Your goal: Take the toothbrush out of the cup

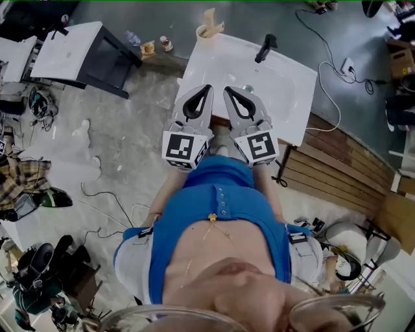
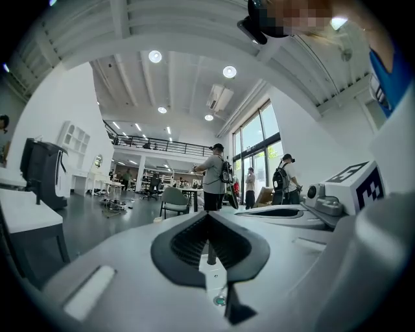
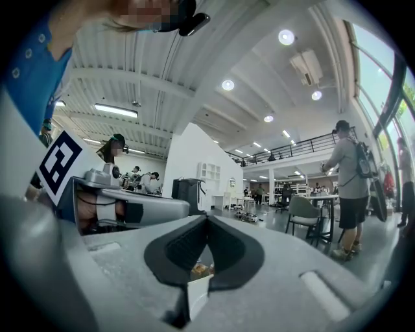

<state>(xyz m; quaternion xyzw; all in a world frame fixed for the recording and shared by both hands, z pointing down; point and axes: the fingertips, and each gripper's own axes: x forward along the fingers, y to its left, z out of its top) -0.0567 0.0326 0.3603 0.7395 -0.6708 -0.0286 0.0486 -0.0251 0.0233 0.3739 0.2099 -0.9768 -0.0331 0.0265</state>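
In the head view a cream cup (image 1: 208,30) stands on the far left corner of a white washbasin (image 1: 295,97), with a pale toothbrush (image 1: 210,15) sticking up out of it. My left gripper (image 1: 208,87) and right gripper (image 1: 226,89) are held side by side over the basin's near edge, pointing level towards the far side, well short of the cup. Both are shut with nothing between the jaws. In the left gripper view the left gripper (image 2: 207,216) shows closed jaws; the right gripper view shows the right gripper (image 3: 207,218) closed too.
A black tap (image 1: 266,47) stands at the basin's far side. A white table on a dark frame (image 1: 68,48) is at the upper left, small bottles (image 1: 166,43) lie on the floor, wooden planks (image 1: 337,162) lie to the right. People (image 2: 214,178) stand in the hall beyond.
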